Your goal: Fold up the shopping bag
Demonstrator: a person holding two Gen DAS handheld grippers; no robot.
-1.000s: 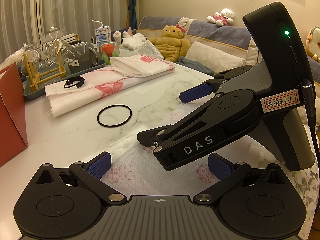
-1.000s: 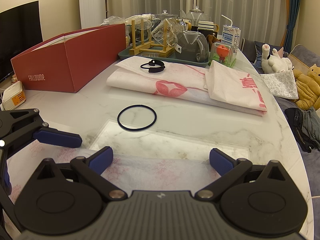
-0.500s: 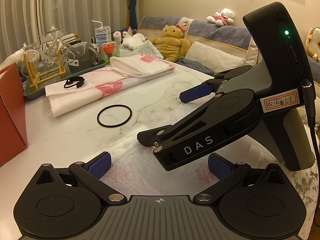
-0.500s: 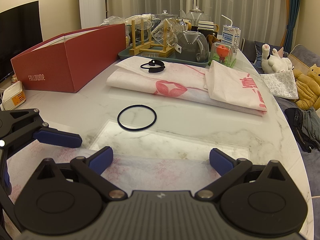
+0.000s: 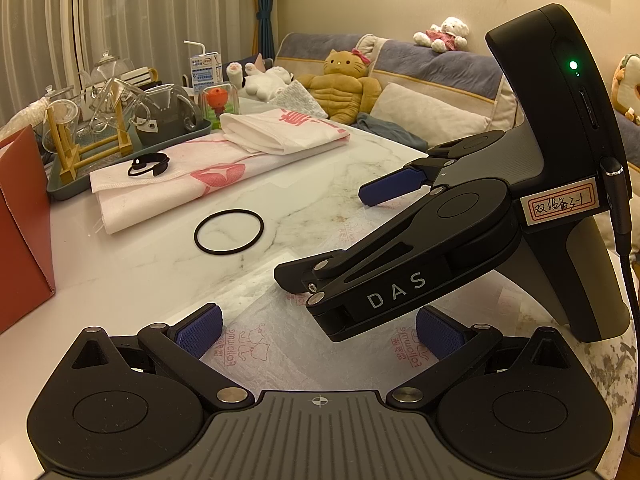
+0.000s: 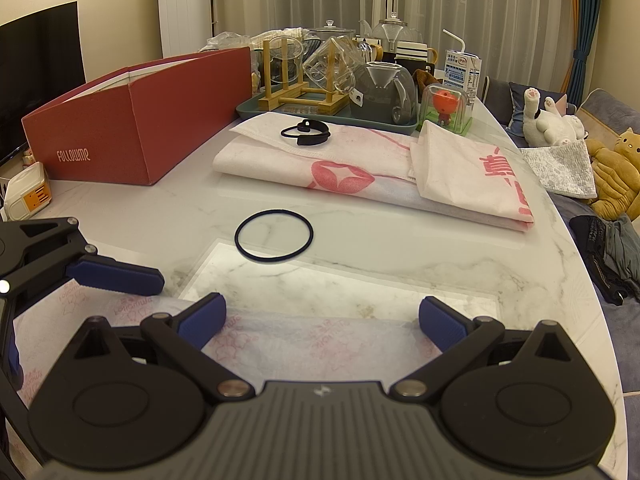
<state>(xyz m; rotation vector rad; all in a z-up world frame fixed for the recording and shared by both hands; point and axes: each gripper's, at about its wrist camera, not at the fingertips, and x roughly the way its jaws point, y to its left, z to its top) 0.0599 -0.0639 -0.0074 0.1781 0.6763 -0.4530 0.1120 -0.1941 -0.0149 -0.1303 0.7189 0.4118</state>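
Observation:
A thin white plastic shopping bag (image 5: pixel 260 344) with pink print lies flat on the marble table at its near edge, also visible in the right wrist view (image 6: pixel 320 340). My left gripper (image 5: pixel 320 334) is open just above it, the bag showing between its blue pads. My right gripper (image 6: pixel 322 322) is open too, low over the same bag. In the left wrist view the right gripper (image 5: pixel 340 236) lies across the bag, jaws apart. The left gripper (image 6: pixel 60 320) enters the right wrist view from the left. Neither holds anything.
A black elastic ring (image 6: pixel 274 240) lies beyond the bag. Behind it are folded white cloth bags with pink print (image 6: pixel 360 176) with a black band on top. A red box (image 6: pixel 140 128), a tray of glassware (image 6: pixel 332 92) and a sofa with plush toys (image 5: pixel 344 88) surround the table.

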